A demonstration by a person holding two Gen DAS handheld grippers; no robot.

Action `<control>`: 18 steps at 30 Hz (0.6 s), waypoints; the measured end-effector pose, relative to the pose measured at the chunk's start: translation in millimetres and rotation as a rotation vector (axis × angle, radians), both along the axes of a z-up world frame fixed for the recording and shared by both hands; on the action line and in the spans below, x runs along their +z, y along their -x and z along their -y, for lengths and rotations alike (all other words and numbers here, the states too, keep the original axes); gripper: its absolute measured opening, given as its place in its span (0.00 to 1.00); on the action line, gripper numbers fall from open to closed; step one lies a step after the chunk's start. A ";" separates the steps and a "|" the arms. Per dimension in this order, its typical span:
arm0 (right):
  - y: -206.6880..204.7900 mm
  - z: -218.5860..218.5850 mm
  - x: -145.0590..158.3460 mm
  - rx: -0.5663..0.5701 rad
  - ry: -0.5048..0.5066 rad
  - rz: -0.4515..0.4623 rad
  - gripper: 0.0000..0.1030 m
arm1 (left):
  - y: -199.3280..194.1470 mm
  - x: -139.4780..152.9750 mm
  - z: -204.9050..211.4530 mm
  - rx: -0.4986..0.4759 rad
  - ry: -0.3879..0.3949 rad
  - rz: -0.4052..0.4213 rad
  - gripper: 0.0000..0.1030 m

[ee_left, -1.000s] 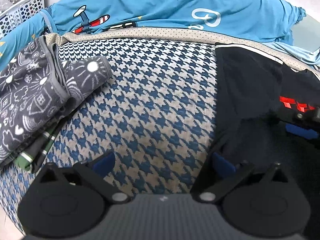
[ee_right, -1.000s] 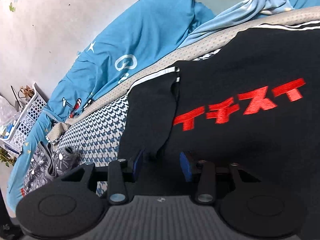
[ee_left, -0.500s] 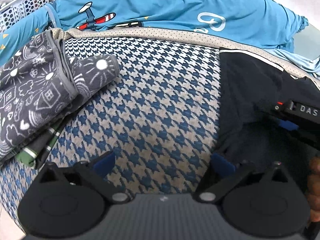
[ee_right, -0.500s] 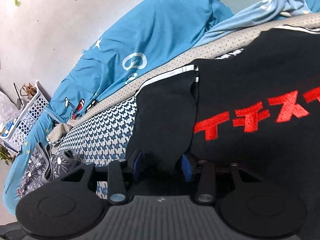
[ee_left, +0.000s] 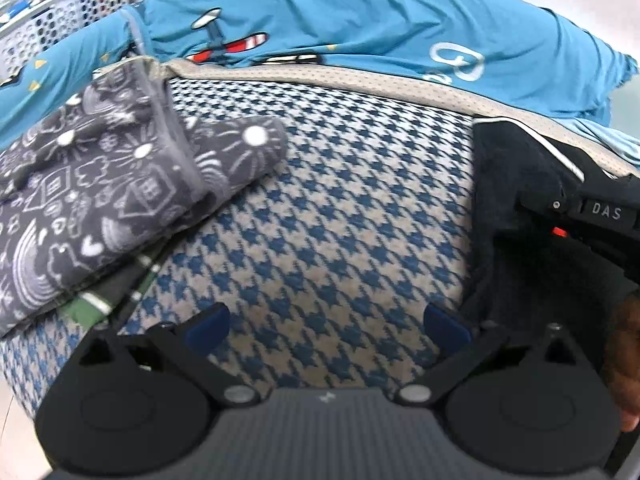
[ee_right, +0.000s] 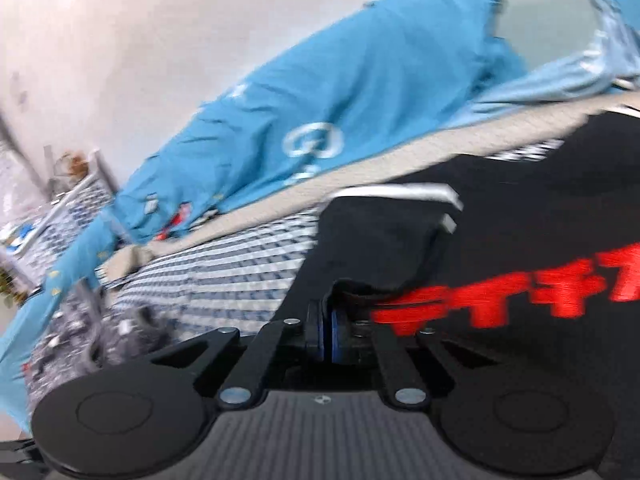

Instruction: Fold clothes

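In the left wrist view, the left hand-held gripper (ee_left: 324, 326) is spread wide and holds nothing, above the houndstooth cover (ee_left: 340, 216). At the left lies a folded grey patterned garment (ee_left: 100, 200) on a green striped one (ee_left: 116, 296); these two look finished. At the right is the black shirt (ee_left: 516, 184).

In the right wrist view, which is blurred, the right hand-held gripper (ee_right: 325, 334) is pressed together and pinches an edge of the black shirt (ee_right: 520, 208) near its sleeve. I judge this shirt is in the middle of folding; the blue garment (ee_right: 340, 100) far behind lies loose.
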State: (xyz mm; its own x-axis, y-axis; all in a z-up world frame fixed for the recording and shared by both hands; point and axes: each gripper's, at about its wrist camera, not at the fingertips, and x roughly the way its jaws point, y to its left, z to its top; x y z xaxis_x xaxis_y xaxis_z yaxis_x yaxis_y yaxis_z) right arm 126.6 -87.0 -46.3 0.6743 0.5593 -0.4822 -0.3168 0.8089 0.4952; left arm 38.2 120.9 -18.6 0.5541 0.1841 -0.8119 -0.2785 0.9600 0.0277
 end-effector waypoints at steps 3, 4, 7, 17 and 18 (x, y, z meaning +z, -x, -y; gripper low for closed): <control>6.5 -20.1 4.2 0.081 -0.006 0.031 0.06 | 2.8 -0.3 -7.6 0.028 -0.010 0.001 1.00; 9.3 -27.1 4.8 0.110 0.000 0.046 0.06 | 4.1 -0.7 -10.6 0.039 -0.013 0.000 1.00; 17.0 -47.5 4.2 0.193 0.030 0.083 0.06 | 8.0 -2.2 -20.7 0.076 -0.013 -0.007 1.00; 26.9 -77.5 0.2 0.345 0.080 0.132 0.20 | 14.0 -4.5 -41.2 0.152 -0.024 -0.014 1.00; 27.5 -79.1 0.9 0.359 0.081 0.136 0.25 | 14.1 -4.6 -41.0 0.152 -0.025 -0.015 1.00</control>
